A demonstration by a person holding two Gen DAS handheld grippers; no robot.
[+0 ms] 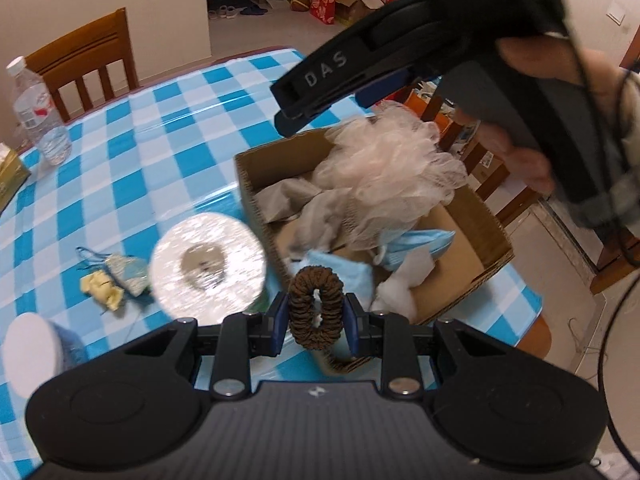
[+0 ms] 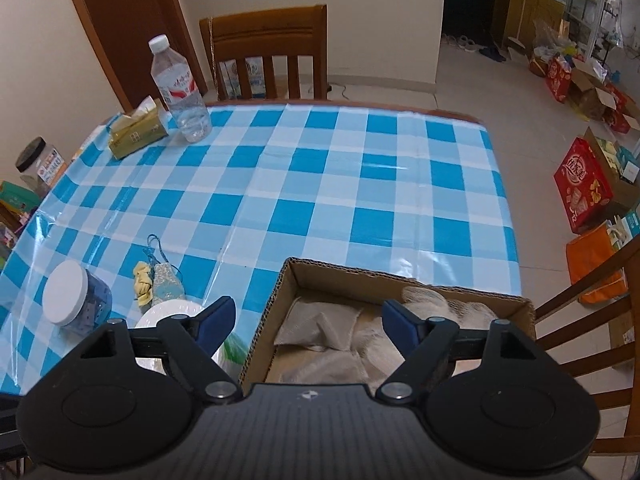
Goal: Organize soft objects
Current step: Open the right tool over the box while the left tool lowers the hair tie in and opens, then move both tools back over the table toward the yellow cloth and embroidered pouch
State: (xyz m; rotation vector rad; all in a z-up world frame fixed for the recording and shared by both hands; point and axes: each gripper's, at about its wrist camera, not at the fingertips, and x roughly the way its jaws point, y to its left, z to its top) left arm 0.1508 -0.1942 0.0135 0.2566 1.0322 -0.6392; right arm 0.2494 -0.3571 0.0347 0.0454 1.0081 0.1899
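My left gripper [image 1: 316,316] is shut on a brown scrunchie [image 1: 299,304], held upright just over the near corner of an open cardboard box [image 1: 249,178]. Inside the box lie a pale mesh bath pouf [image 1: 394,160], beige cloth [image 1: 320,212], blue face masks [image 1: 416,242] and white cotton [image 1: 400,284]. My right gripper [image 1: 290,115] hangs above the box's far side, a hand around its grip. In the right wrist view the right gripper [image 2: 308,316] is open and empty over the box [image 2: 280,292], above the cloth [image 2: 320,326] and the pouf [image 2: 432,300].
A toilet roll [image 1: 208,264] stands left of the box, with a small sachet and a yellow scrap [image 2: 160,284] beside it. A white-lidded jar [image 2: 76,300], a water bottle [image 2: 180,88] and a tissue pack [image 2: 136,132] sit on the checked tablecloth [image 2: 320,184]. Wooden chairs [image 2: 272,40] flank the table.
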